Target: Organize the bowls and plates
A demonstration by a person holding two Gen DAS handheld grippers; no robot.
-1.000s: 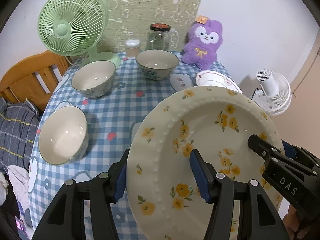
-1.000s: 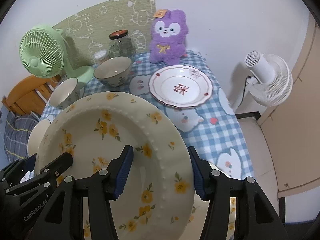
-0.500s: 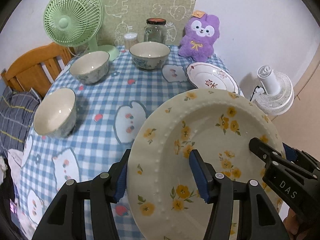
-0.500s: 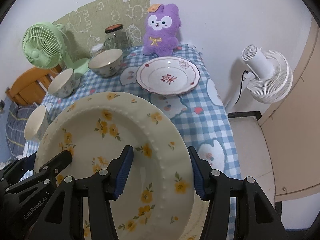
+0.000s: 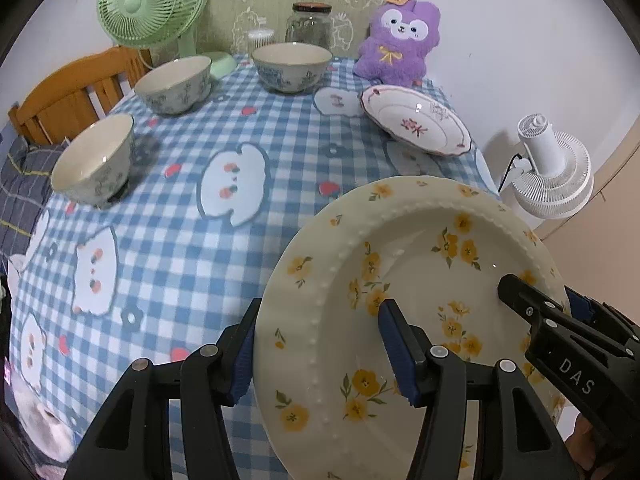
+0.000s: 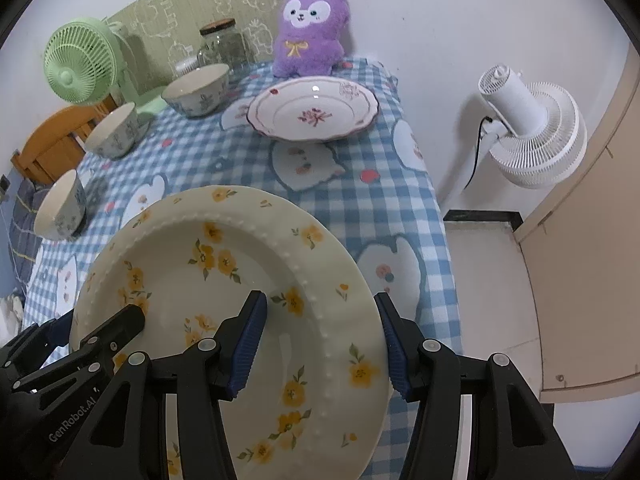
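Observation:
A cream plate with yellow flowers [image 5: 420, 280] [image 6: 224, 280] hangs tilted over the near part of the checked table [image 5: 192, 240]. My left gripper [image 5: 320, 352] is shut on its left rim, one pad under the edge and one inside the well. On the opposite rim my right gripper [image 6: 320, 344] is shut in the same way. Each gripper shows in the other's view: the right gripper [image 5: 560, 340], the left gripper [image 6: 80, 352]. Farther back on the cloth sit a pink-rimmed plate [image 5: 416, 124] [image 6: 312, 114] and three bowls [image 5: 294, 66] [image 5: 174, 84] [image 5: 94, 160].
Along the back wall stand a green fan [image 5: 152, 4], a glass jar [image 5: 310, 24] and a purple plush toy [image 5: 400, 40]. A wooden chair [image 5: 68, 92] stands at the table's left. On the floor to the right is a white fan [image 6: 528, 124].
Both grippers have carried the flowered plate back toward the near side of the table and a little lower. More cloth and the pink-rimmed plate now show beyond it. Both grips are unchanged.

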